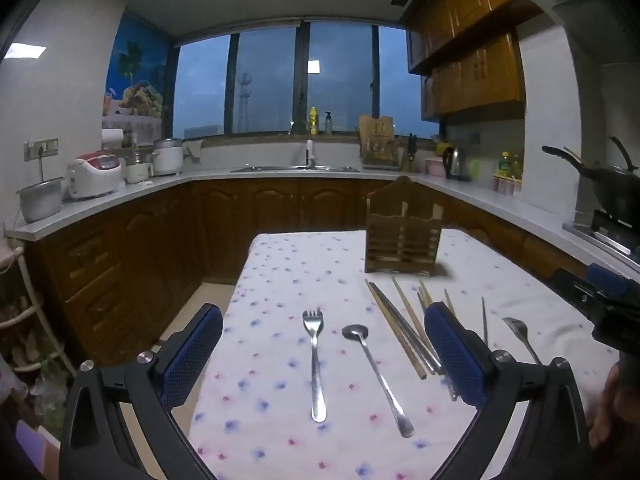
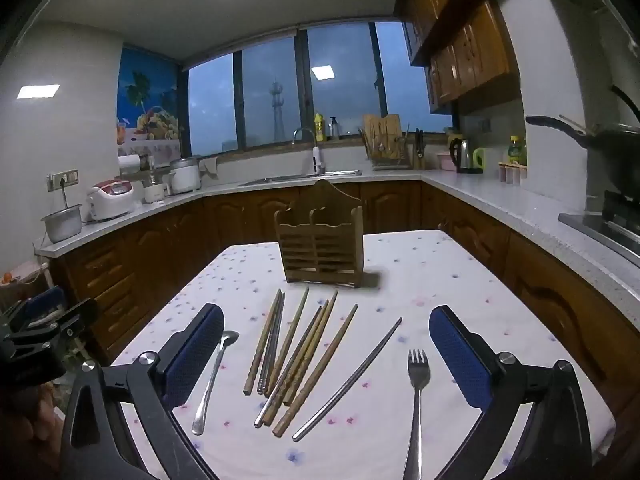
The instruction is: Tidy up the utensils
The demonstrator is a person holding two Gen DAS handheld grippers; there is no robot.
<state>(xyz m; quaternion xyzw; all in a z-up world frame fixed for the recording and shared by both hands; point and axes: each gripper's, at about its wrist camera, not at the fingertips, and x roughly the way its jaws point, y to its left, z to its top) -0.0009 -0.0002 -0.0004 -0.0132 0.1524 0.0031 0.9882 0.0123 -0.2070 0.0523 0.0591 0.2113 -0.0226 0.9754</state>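
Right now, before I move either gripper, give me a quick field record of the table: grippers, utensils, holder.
left gripper: open, holding nothing
right gripper: open, holding nothing
holder: wooden, upright at far end of table, compartments look empty
chopsticks: loose pile, wooden and metal, lying flat
forks: left fork, right fork
spoon: flat, beside left fork
tablecloth: floral

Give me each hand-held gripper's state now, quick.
Left hand-held gripper: open, holding nothing.
Right hand-held gripper: open, holding nothing.
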